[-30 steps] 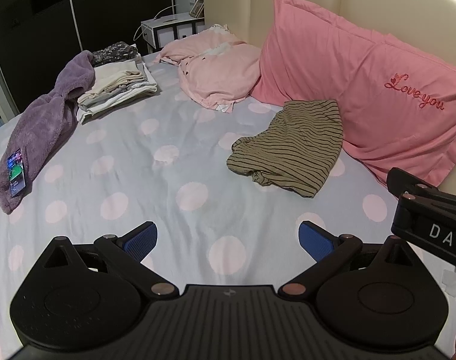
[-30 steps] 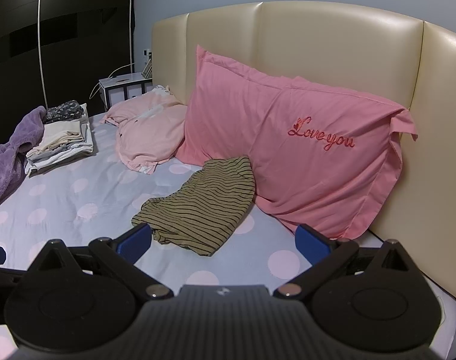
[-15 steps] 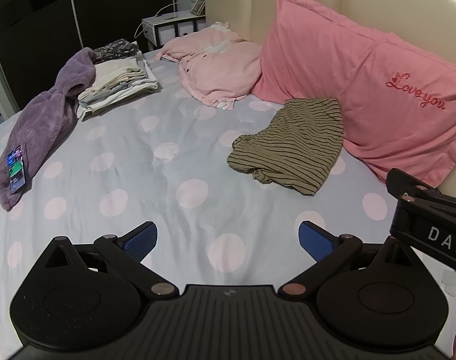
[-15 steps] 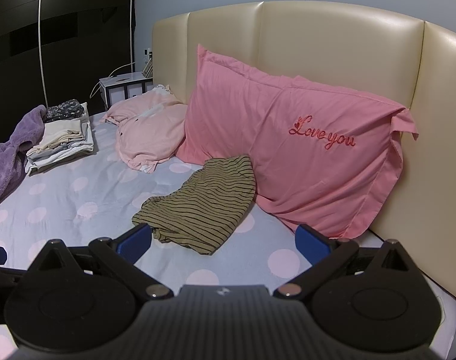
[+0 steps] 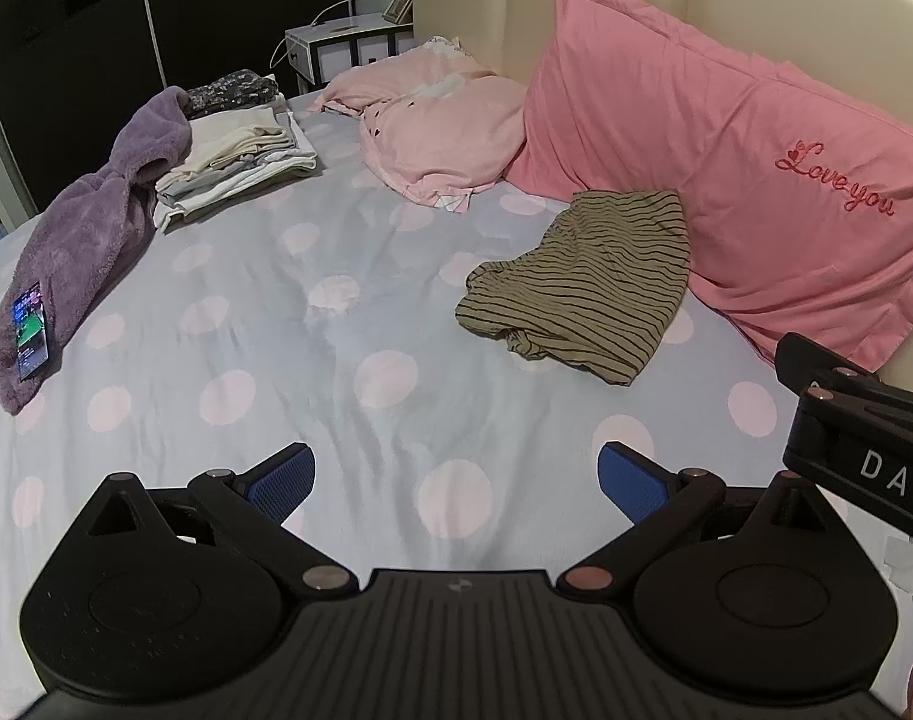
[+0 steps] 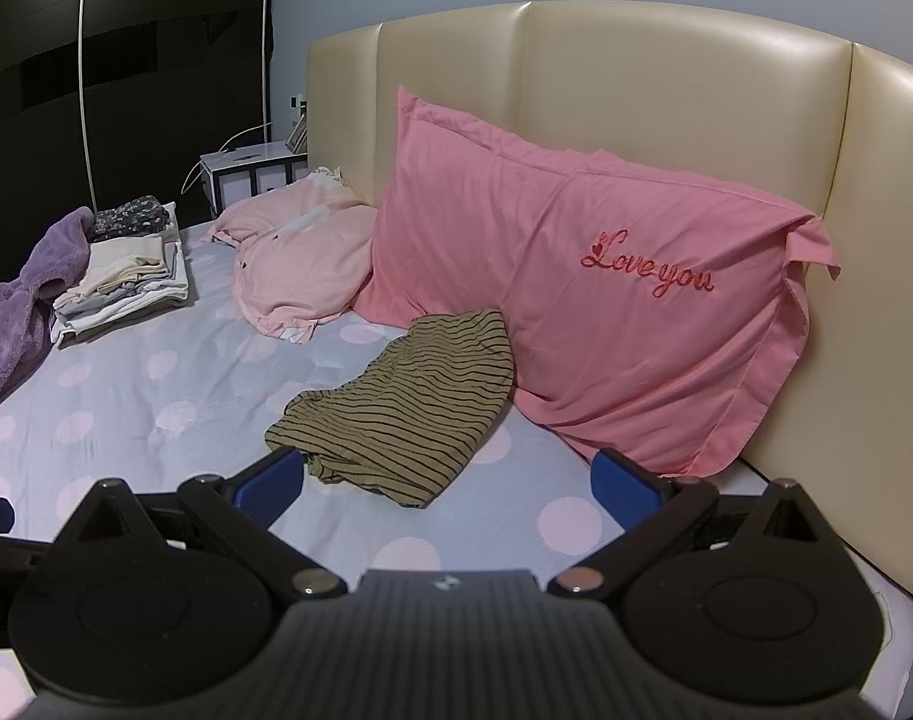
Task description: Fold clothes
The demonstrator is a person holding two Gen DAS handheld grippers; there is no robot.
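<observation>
The striped garment (image 6: 399, 405) lies crumpled on the bed (image 5: 264, 324), its far edge against the big pink pillow (image 6: 606, 312), probably the next piece to fold since a stack of folded clothes (image 5: 240, 165) already sits at the far side. The left gripper (image 5: 453, 477) and right gripper (image 6: 444, 477) both hang above the bed with jaws apart, holding nothing, the right one nearest the garment. No containers show.

Two low views over bed (image 5: 336, 360)
</observation>
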